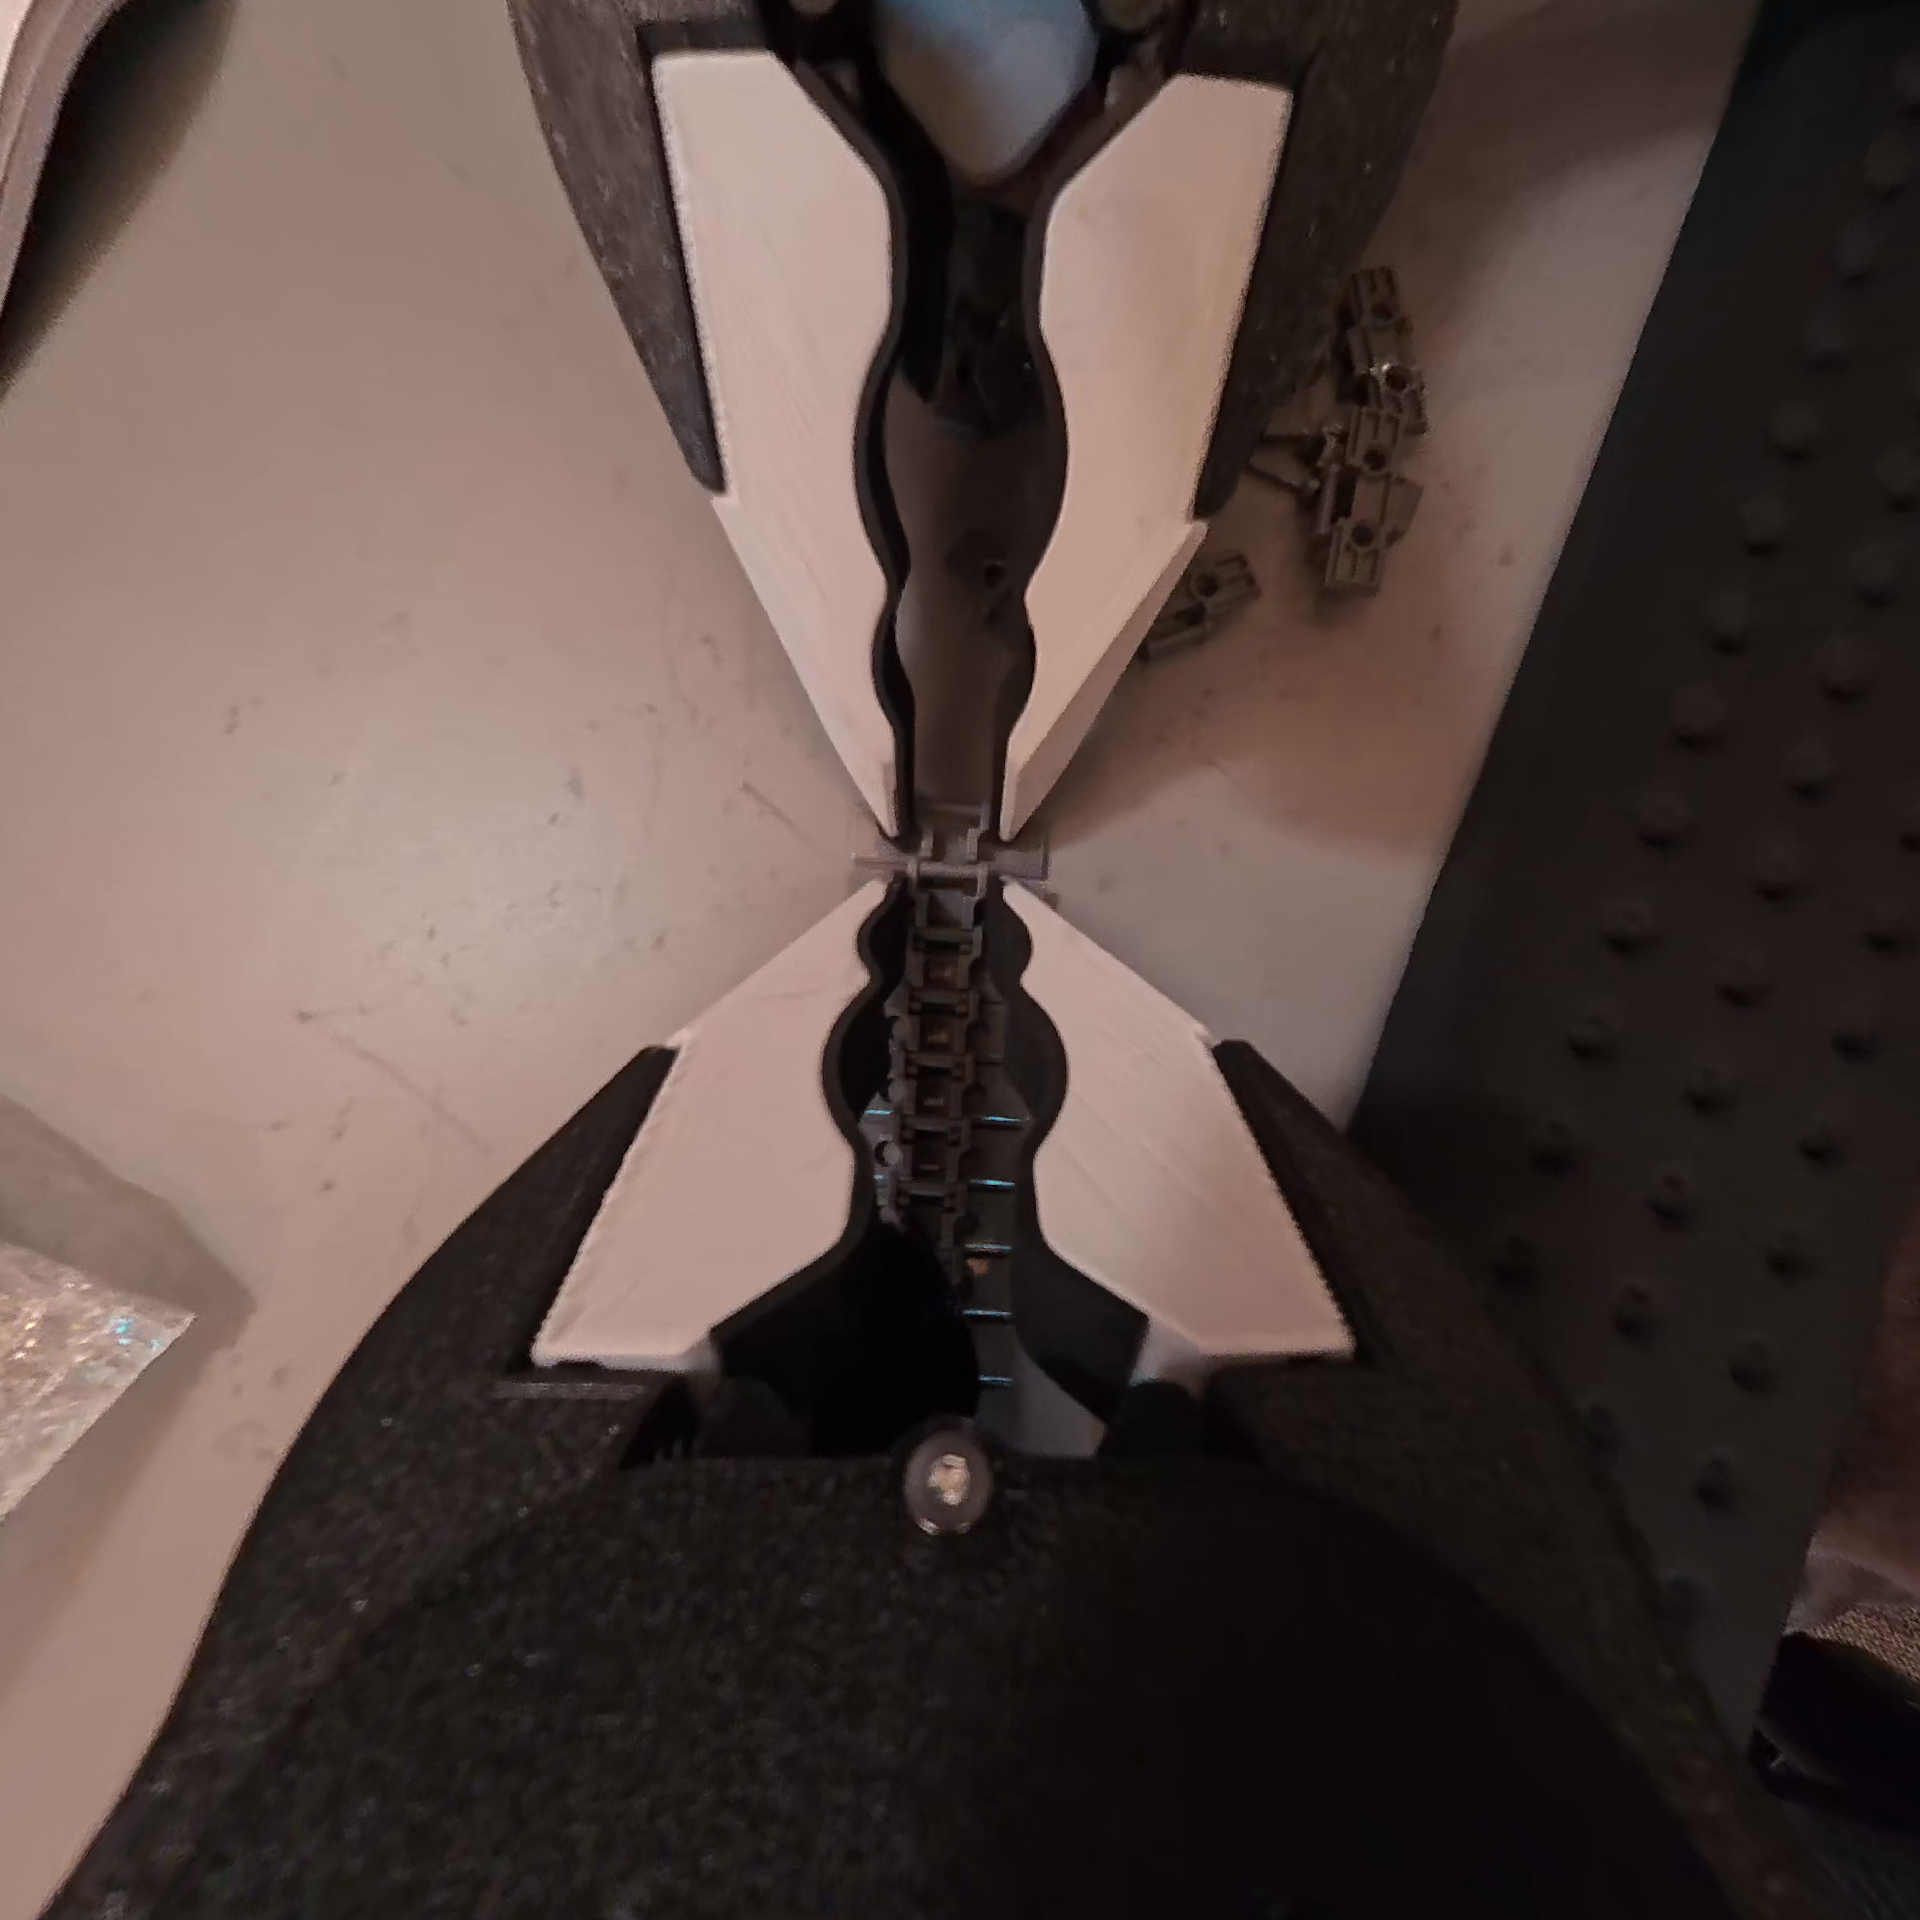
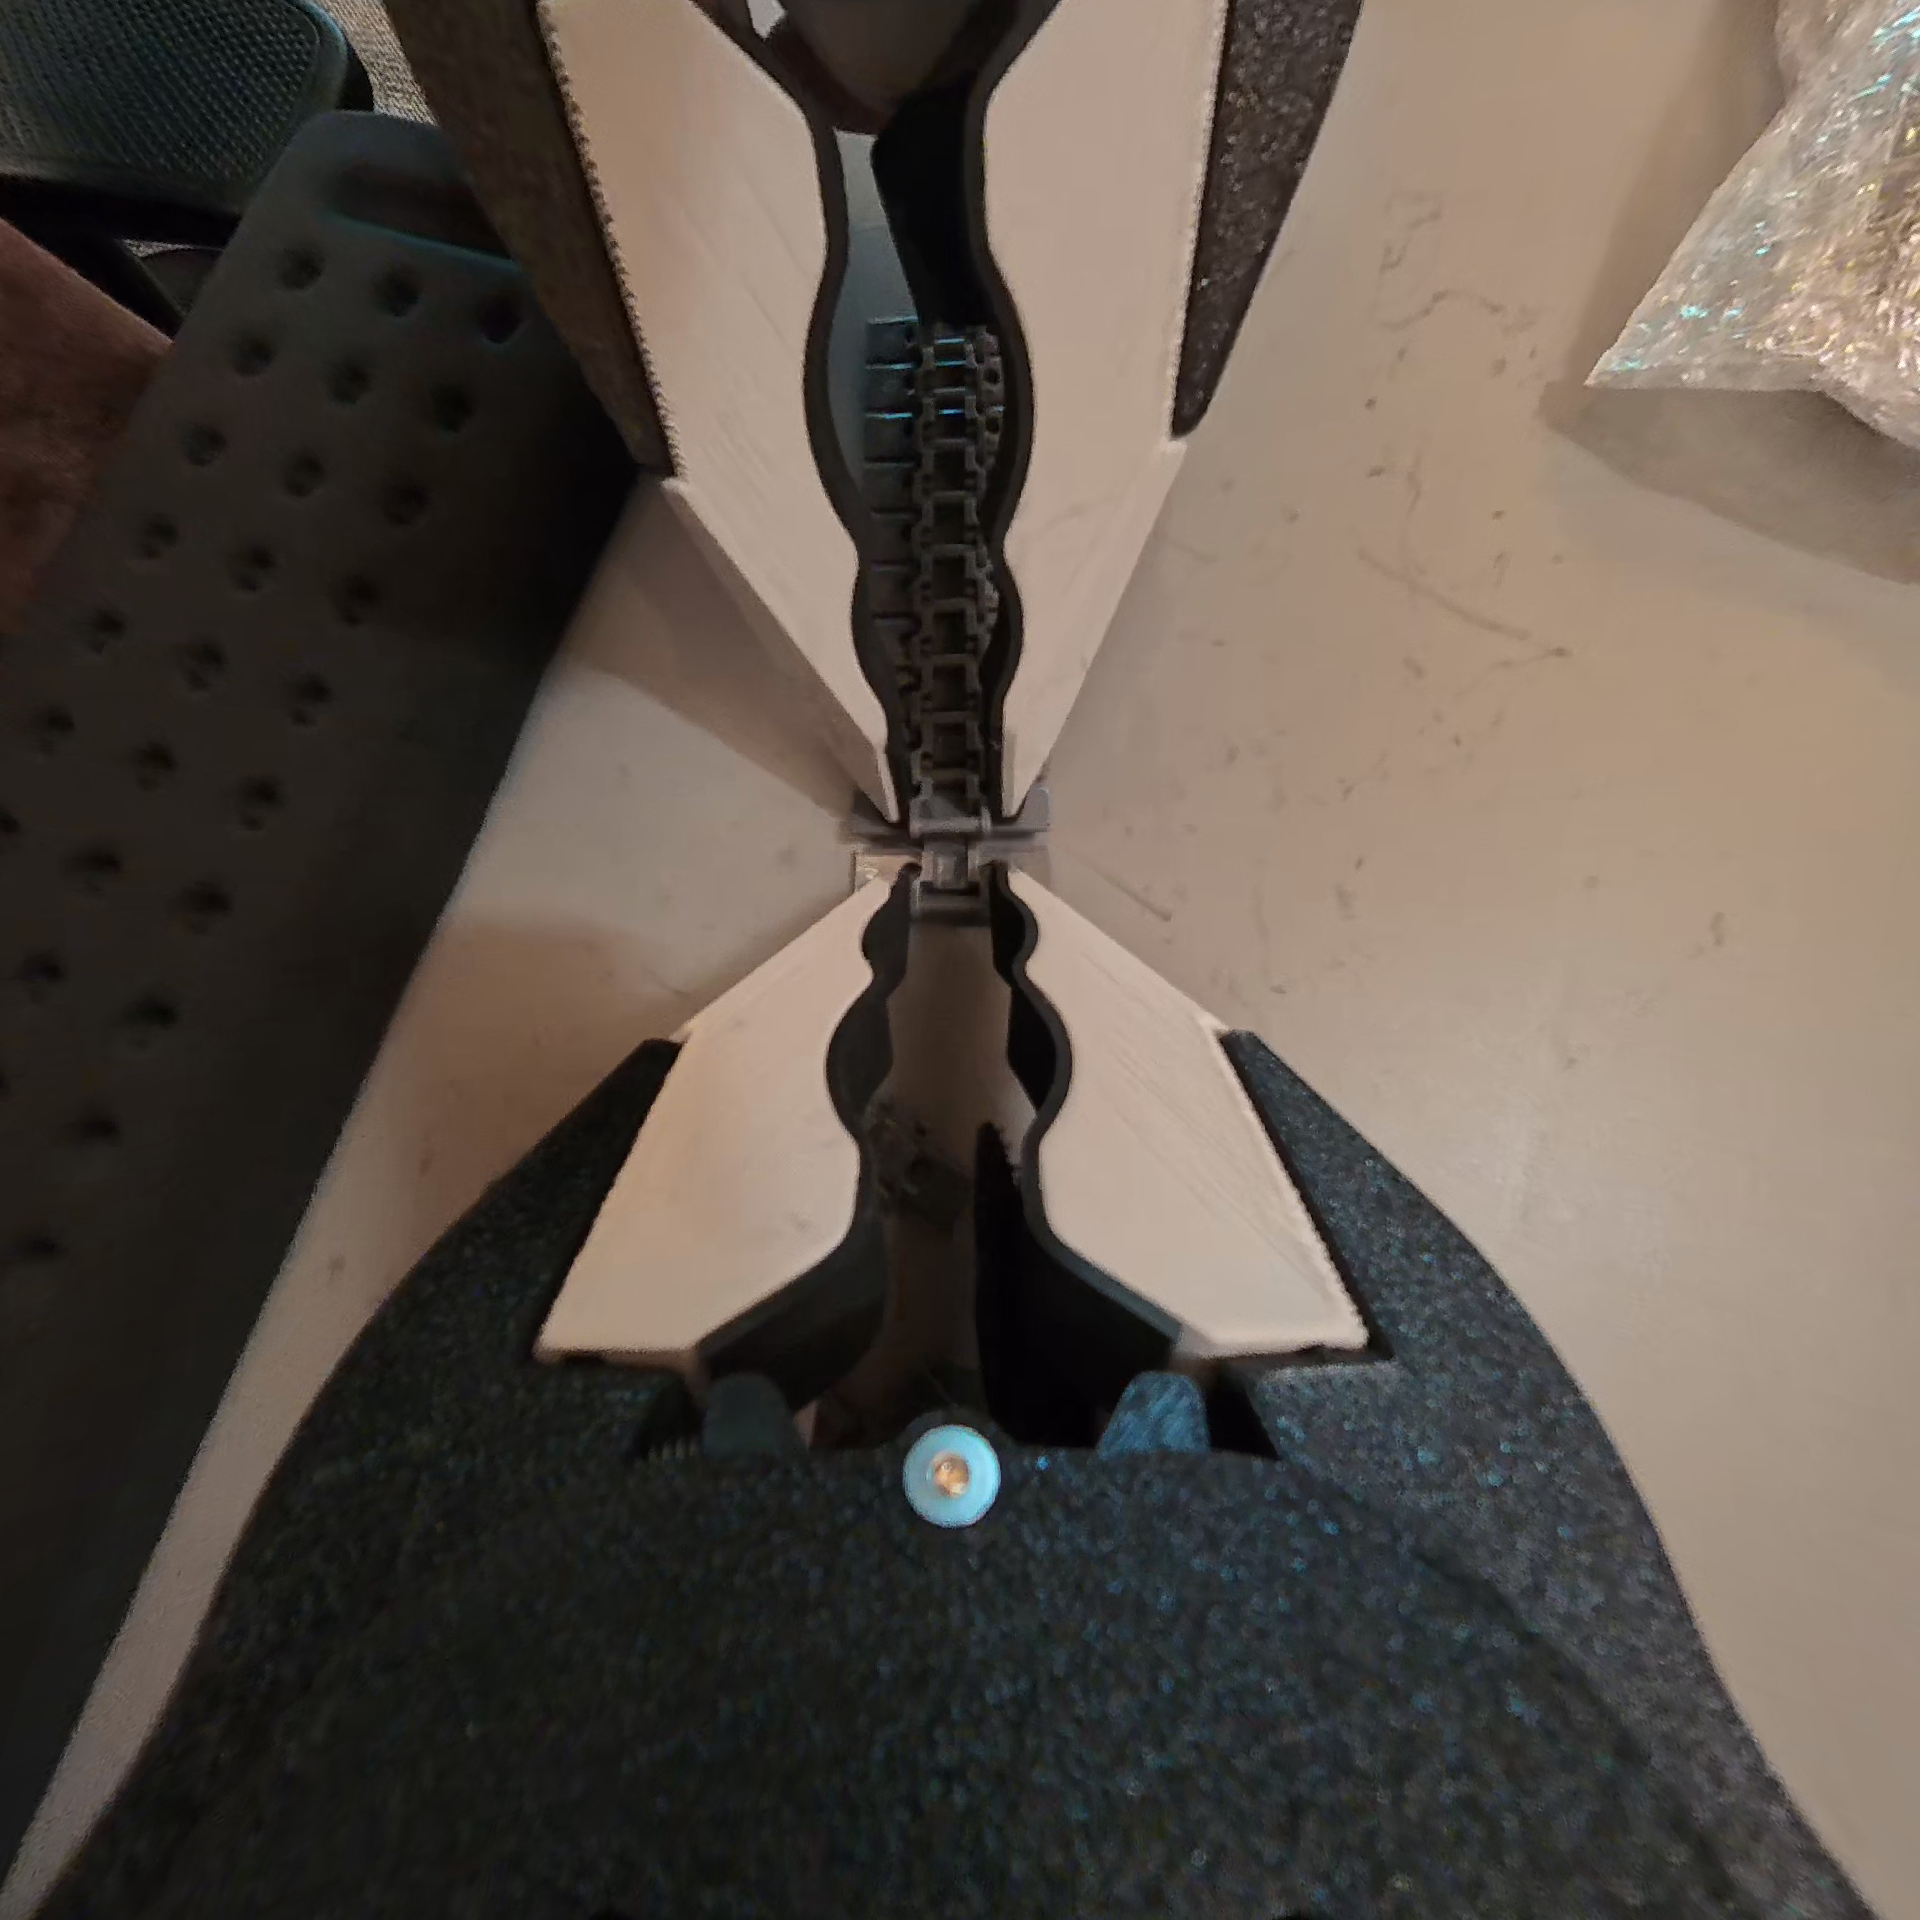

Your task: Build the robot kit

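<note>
From my remote seat this reads as an office or small hobby workspace. I see a pale, scuffed counter with a dark perforated chair seat drawn up at its nine o'clock edge. A crinkled clear plastic bag lies at two o'clock. In the left wrist view, loose grey plastic chain links are scattered at one o'clock on the counter.
</note>
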